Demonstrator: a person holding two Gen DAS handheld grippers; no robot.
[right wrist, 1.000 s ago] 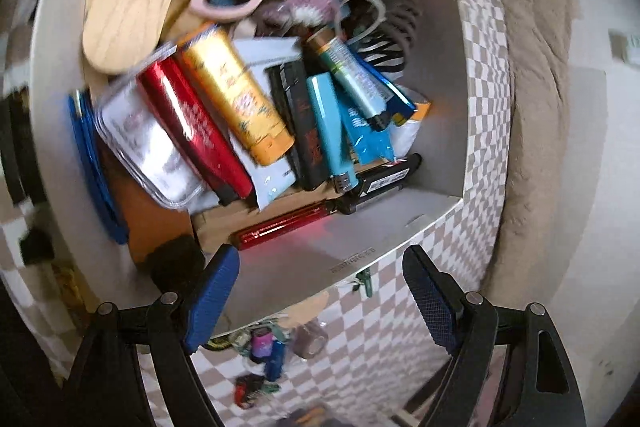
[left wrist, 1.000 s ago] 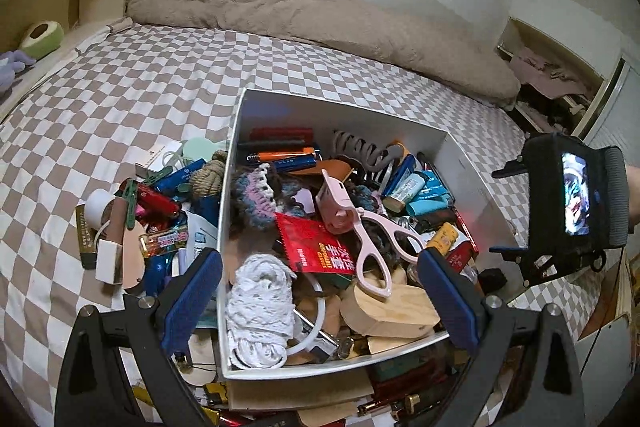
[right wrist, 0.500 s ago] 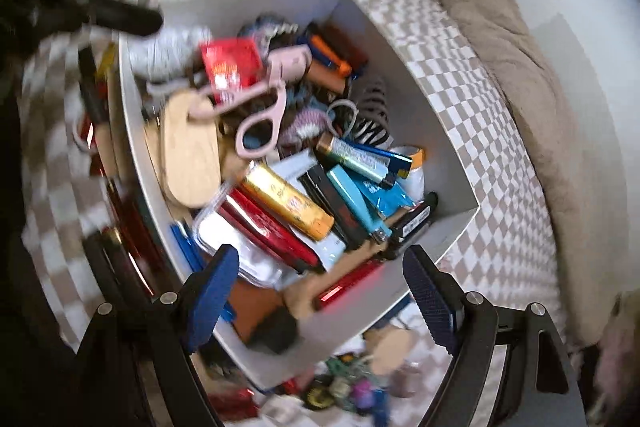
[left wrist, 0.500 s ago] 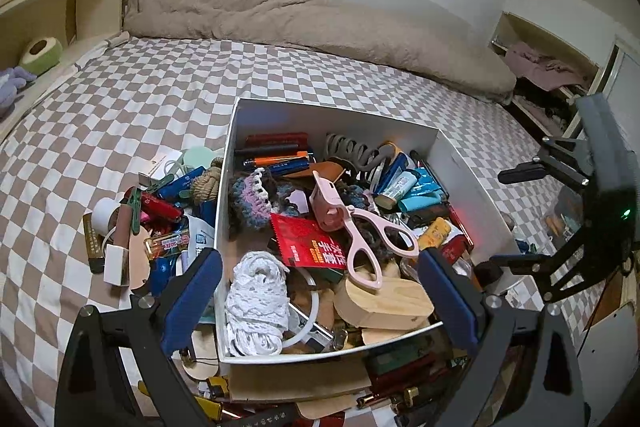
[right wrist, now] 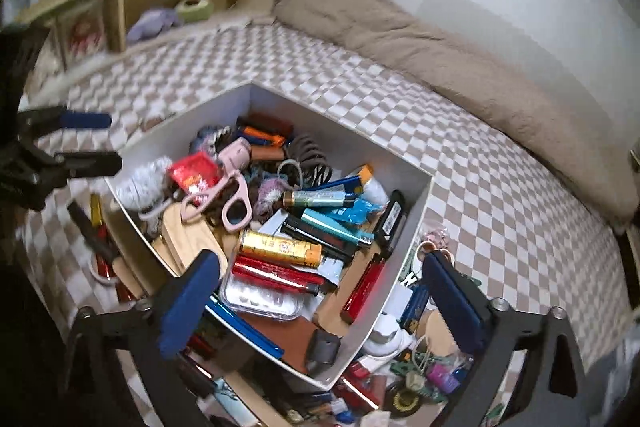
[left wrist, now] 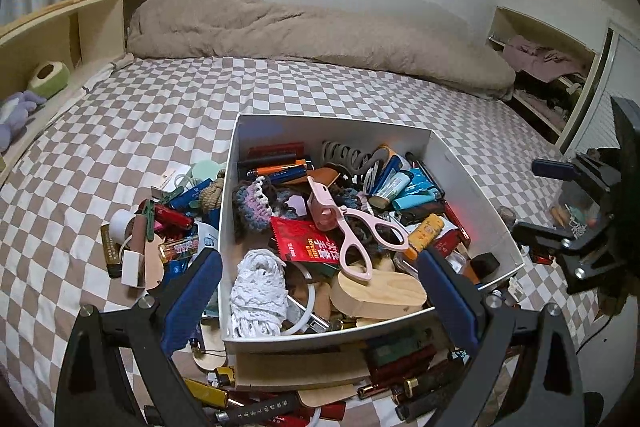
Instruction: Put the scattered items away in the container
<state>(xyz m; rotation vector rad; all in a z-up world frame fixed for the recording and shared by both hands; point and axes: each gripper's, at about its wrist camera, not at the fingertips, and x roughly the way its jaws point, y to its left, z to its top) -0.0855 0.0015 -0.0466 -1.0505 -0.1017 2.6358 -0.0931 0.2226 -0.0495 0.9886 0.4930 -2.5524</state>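
White box (left wrist: 464,163) sits mid-bed, crammed — pink scissors (left wrist: 352,231), wood block (left wrist: 380,293), lace roll (left wrist: 260,291) on top; lower layers hidden. Loose items (left wrist: 160,227) crowd its left wall, more cut off at its near edge. Left gripper (left wrist: 320,299) and right gripper (right wrist: 320,303) both spread wide, empty — the right's jaws have just been opening.

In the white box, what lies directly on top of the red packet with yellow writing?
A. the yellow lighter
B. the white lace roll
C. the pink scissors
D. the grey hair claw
C. The pink scissors lie across the right edge of the red packet in the white box.
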